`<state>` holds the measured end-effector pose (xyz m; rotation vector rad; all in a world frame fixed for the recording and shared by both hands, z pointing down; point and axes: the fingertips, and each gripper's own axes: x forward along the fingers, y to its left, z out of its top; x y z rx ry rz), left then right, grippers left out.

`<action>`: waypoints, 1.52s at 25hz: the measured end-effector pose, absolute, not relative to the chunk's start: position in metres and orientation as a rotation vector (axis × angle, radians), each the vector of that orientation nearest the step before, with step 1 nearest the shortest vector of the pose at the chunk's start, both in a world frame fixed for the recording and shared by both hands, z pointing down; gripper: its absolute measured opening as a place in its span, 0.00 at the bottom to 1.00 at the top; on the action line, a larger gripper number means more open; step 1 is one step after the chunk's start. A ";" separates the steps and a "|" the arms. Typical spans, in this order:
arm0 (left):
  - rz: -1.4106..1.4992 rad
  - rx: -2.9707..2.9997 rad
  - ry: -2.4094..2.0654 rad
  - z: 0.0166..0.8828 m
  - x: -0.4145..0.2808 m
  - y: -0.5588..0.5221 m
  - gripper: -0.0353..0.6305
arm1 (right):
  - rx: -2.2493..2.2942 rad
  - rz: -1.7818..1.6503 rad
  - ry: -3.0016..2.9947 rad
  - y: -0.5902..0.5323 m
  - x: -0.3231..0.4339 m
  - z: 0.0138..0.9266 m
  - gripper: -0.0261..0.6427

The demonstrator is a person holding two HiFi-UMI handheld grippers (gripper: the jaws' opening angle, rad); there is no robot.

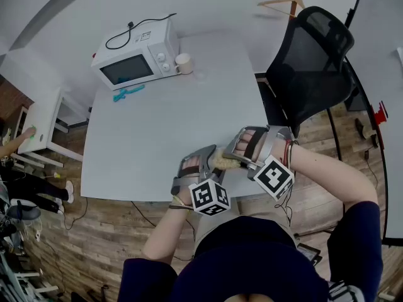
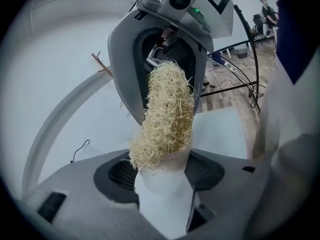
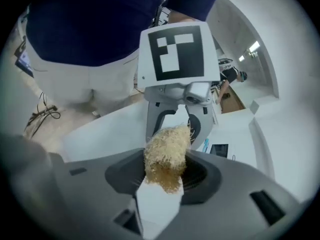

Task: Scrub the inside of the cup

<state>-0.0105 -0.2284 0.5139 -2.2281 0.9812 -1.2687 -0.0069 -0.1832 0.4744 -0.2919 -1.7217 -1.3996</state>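
Note:
Over the table's front edge my two grippers face each other. My left gripper (image 1: 211,159) is shut on a small white cup (image 2: 161,176), which sits upright between its jaws in the left gripper view. A straw-coloured loofah scrubber (image 2: 167,114) is pushed into the cup's mouth, and its other end runs up into my right gripper (image 2: 167,59). In the right gripper view, that gripper (image 3: 162,179) is shut on the loofah (image 3: 166,151), with the left gripper (image 3: 177,119) right behind it. The cup's inside is hidden by the loofah (image 1: 225,162).
The white table (image 1: 170,124) carries a white microwave (image 1: 135,58) at its far left, a beige cup (image 1: 183,63) beside it and a blue object (image 1: 128,92) in front of it. A black mesh chair (image 1: 315,61) stands at the right. The floor is wooden.

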 end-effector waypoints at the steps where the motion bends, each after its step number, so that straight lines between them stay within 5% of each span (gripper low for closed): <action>1: -1.271 -2.228 0.976 0.515 -0.011 -0.228 0.46 | -0.292 -1.389 -1.727 -0.182 -0.007 0.475 0.31; 19: -1.084 -2.481 1.130 0.542 -0.017 -0.237 0.47 | -0.085 -0.848 -2.111 -0.197 -0.009 0.476 0.31; 38: -0.721 -2.904 1.480 0.596 -0.027 -0.303 0.47 | 0.700 0.306 -2.696 -0.296 0.004 0.470 0.31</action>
